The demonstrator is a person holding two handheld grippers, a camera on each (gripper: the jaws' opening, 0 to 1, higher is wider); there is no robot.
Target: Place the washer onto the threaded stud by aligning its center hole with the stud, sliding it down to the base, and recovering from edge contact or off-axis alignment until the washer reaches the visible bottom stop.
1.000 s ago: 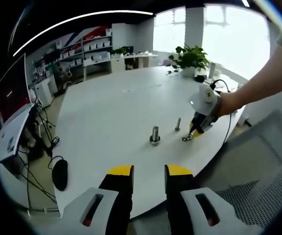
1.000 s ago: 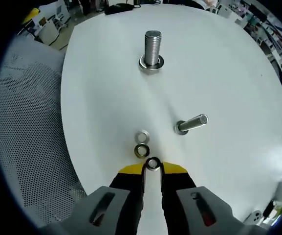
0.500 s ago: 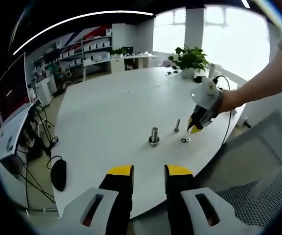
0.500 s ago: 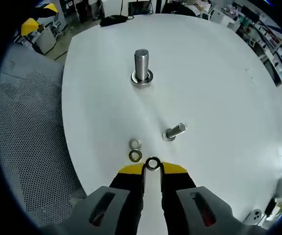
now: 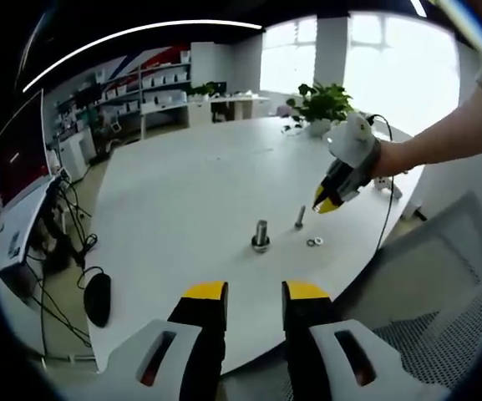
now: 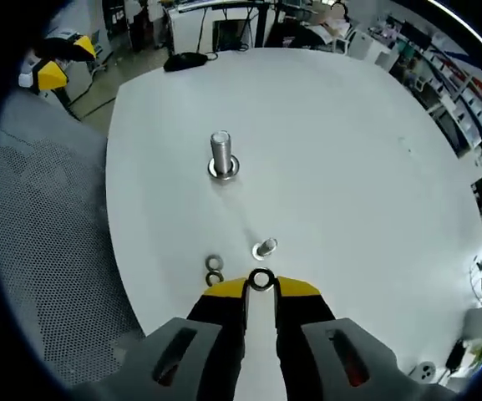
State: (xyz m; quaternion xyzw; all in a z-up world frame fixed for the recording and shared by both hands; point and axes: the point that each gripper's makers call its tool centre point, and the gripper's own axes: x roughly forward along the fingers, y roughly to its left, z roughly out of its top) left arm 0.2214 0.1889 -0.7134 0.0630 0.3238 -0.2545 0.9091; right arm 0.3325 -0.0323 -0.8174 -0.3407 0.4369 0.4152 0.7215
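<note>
A thick threaded stud (image 6: 220, 154) stands upright on the round white table (image 6: 332, 150), with a washer ring at its base. My right gripper (image 6: 261, 284) is shut on a metal washer (image 6: 261, 279), high above the table and short of the stud. A thinner bolt (image 6: 266, 247) stands beside two loose washers (image 6: 214, 270) on the table. In the left gripper view the stud (image 5: 261, 234), the thin bolt (image 5: 300, 217) and the loose washers (image 5: 314, 242) sit mid-table, with the right gripper (image 5: 324, 203) hovering above them. My left gripper (image 5: 254, 294) stands open near the table's edge, holding nothing.
A mesh chair (image 6: 48, 259) flanks the table edge. A potted plant (image 5: 322, 102) stands at the far side of the table. A black mouse (image 5: 97, 298) and cables lie on the floor, with a desk and monitor (image 5: 19, 159) beyond. The left gripper (image 6: 53, 71) appears far off.
My right gripper has risen well above the table with the washer still held; the stud, bolt and loose washers look smaller in its view. The left gripper has stayed put.
</note>
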